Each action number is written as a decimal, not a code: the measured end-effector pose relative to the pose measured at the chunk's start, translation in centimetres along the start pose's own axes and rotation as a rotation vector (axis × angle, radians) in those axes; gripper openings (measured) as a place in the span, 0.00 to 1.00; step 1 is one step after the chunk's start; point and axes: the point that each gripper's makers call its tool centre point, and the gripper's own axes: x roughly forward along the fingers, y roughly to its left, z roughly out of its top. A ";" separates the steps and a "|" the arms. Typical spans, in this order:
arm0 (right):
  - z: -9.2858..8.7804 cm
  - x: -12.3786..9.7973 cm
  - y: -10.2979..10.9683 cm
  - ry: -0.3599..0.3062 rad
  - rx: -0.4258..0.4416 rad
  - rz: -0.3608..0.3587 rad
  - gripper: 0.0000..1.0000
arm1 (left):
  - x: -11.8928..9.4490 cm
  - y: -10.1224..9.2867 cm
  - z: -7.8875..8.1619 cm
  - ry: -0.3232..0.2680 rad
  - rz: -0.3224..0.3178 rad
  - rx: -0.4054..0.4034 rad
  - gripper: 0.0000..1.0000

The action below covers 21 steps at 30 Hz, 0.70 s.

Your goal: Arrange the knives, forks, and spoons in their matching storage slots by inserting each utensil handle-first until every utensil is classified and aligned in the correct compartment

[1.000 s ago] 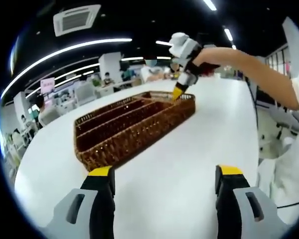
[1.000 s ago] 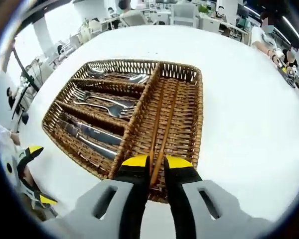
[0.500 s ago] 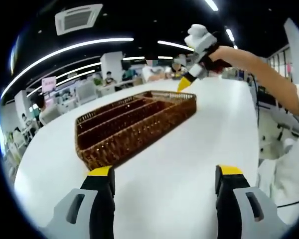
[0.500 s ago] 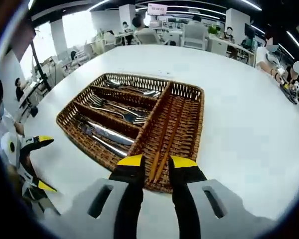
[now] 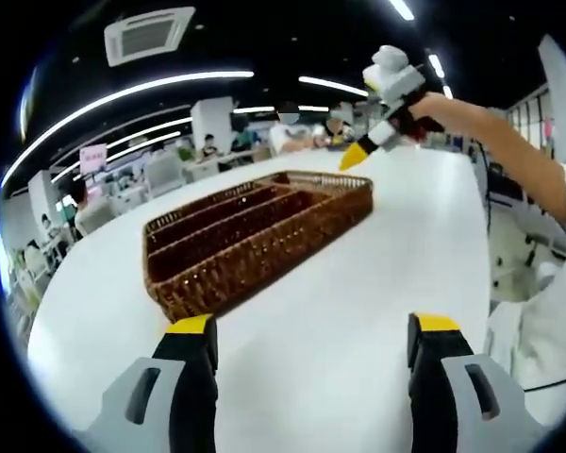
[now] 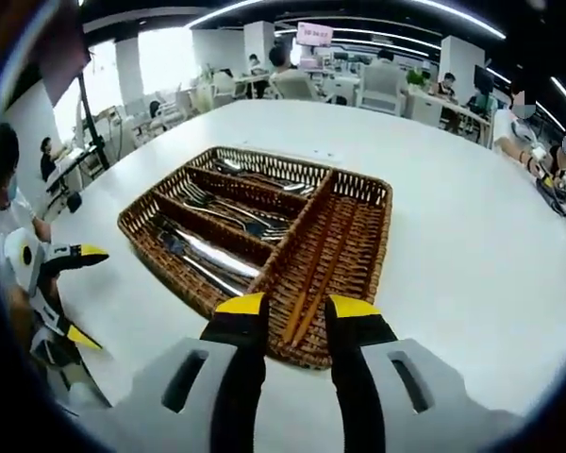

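A brown wicker tray (image 6: 382,222) stands on the white table (image 6: 472,208). Its three short slots hold spoons (image 6: 264,176) at the far end, forks (image 6: 228,208) in the middle and knives (image 6: 206,255) nearest. A pair of wooden chopsticks (image 6: 318,269) lies in the long slot. My right gripper (image 6: 297,307) hovers open just off the tray's near end, with nothing between its fingers. In the left gripper view the tray (image 5: 255,236) sits ahead, well beyond my open, empty left gripper (image 5: 314,326). The right gripper (image 5: 356,156) hangs above the tray's far corner.
My left gripper (image 6: 83,297) comes into the right gripper view from the left, open, beside the tray. A person's forearm (image 5: 509,142) reaches across the upper right of the left gripper view. Desks, chairs and people stand beyond the table's far edge.
My right gripper has opened wider, let go of the chopsticks, and drawn up and back from the tray's long slot. The left gripper has stayed put.
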 end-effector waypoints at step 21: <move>-1.2 -1.2 -0.5 -0.133 -0.065 0.037 0.41 | 0.1 0.3 0.0 -0.003 0.011 -0.018 0.84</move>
